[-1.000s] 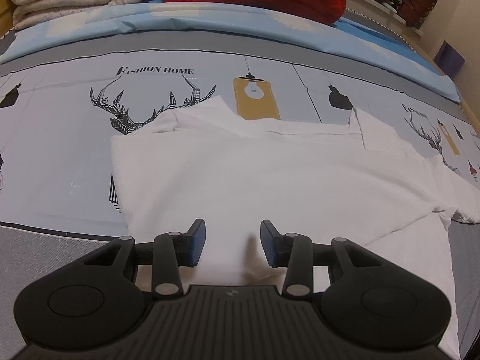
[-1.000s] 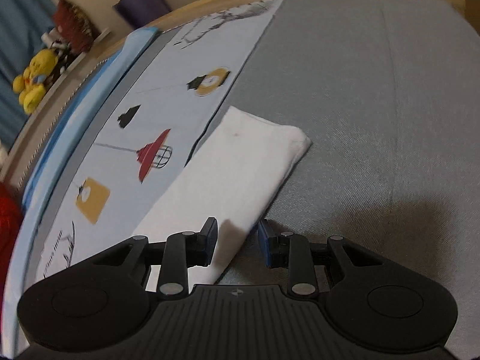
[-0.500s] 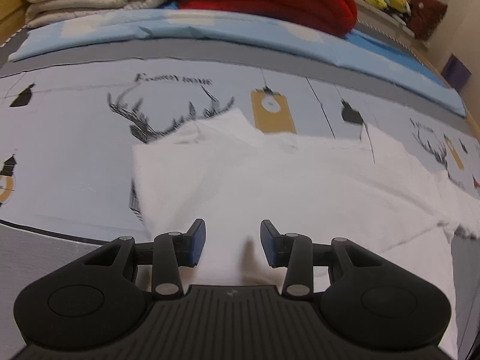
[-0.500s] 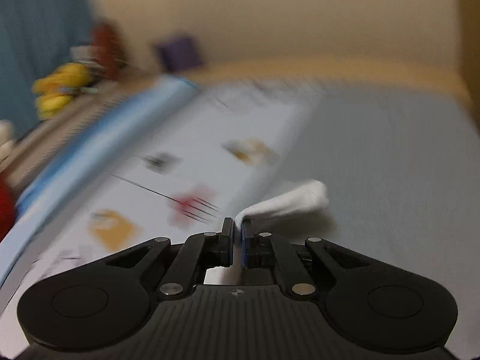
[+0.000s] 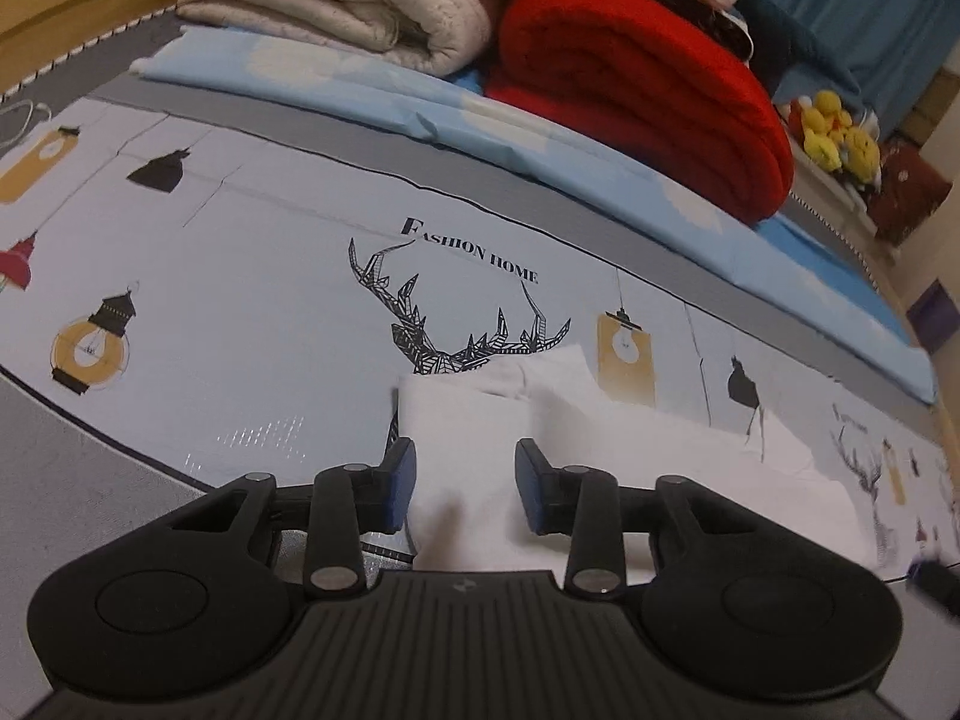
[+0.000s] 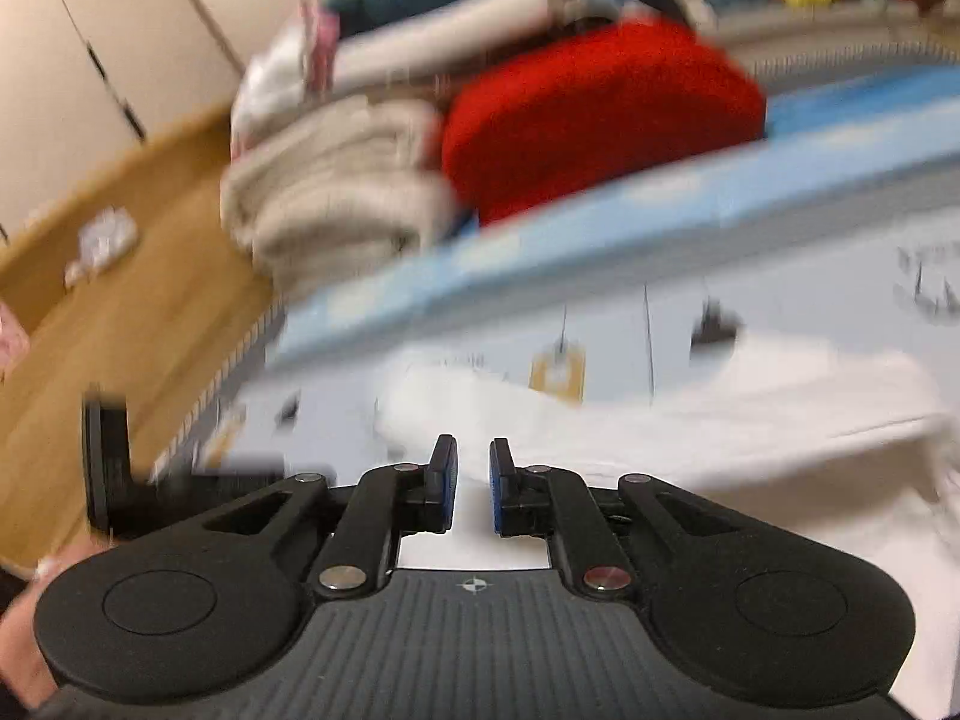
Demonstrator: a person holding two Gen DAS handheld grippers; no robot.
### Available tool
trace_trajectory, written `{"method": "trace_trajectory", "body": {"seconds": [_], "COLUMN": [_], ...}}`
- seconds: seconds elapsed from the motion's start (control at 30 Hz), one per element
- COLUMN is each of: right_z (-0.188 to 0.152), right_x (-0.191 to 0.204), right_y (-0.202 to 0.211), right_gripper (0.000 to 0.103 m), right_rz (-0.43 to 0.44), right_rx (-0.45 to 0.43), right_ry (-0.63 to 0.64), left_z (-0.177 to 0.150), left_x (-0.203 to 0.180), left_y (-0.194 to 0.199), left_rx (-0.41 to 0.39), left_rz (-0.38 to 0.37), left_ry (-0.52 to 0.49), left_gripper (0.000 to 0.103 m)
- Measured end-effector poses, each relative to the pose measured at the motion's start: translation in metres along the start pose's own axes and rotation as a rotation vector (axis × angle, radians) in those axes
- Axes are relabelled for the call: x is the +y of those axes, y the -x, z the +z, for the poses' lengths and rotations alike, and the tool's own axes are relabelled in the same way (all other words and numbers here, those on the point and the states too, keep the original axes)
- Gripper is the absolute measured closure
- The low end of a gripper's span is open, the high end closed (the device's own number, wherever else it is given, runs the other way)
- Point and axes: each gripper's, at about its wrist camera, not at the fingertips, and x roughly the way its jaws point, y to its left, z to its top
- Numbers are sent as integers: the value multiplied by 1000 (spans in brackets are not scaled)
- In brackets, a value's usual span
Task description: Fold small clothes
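Spanning the printed bedsheet (image 5: 252,324), the white garment (image 5: 600,438) lies flat in the middle of the bed, well short of the cream blanket (image 5: 336,6) and the red blanket (image 5: 636,96) stacked along the far edge; that placement leaves bare sheet around it for folding. At the garment's left end, the left gripper (image 5: 465,489) hangs over the near left corner with its jaws closing, cloth showing between them but not yet pinched; this position suits taking that corner as the next hold, as a judgement. Further right, the right gripper (image 6: 473,489) points across the same garment, its jaws a narrow gap apart and opening, with nothing caught between them; the view is motion-blurred, so fine detail is lost. The garment's long axis runs left to right across the bed, parallel to the blue strip (image 5: 480,114) behind it, with a raised fold toward the far side.
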Motion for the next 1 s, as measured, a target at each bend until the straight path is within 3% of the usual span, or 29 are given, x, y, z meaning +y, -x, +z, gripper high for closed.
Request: {"method": "trace_trajectory", "body": {"seconds": [0.07,0.17,0.27,0.4,0.57,0.63,0.67,0.7,0.9,1.0], "right_z": [0,-1,-3,0,3,8,9,11,9,-2], "right_x": [-16,-58,-100,-129,-154,-162,-165,-167,-170,-177], "right_y": [16,27,25,24,28,25,23,20,-5,-18], "right_gripper": [84,82,79,79,79,79,79,79,77,77], "right_rz": [-63,-182,-326,-386,-416,-413,-405,-393,-343,-336], "right_rx": [-37,-83,-69,-78,-95,-90,-81,-69,10,65], "right_ry": [-34,-150,-306,-387,-423,-440,-448,-455,-463,-482], "left_z": [-1,-5,-10,-15,-29,-32,-32,-31,-22,-25], "left_x": [4,3,0,-14,-25,-31,-34,-36,-32,-20], "left_y": [-1,-11,-26,-53,-88,-91,-89,-86,-25,-2], "left_rx": [12,39,70,107,184,180,174,170,57,33], "left_rz": [-30,-69,-125,-142,-46,-25,-7,3,-49,-8], "left_ry": [24,48,90,115,81,40,7,-19,-26,-21], "left_gripper": [69,71,71,71,71,76,89,95,97,97]}}
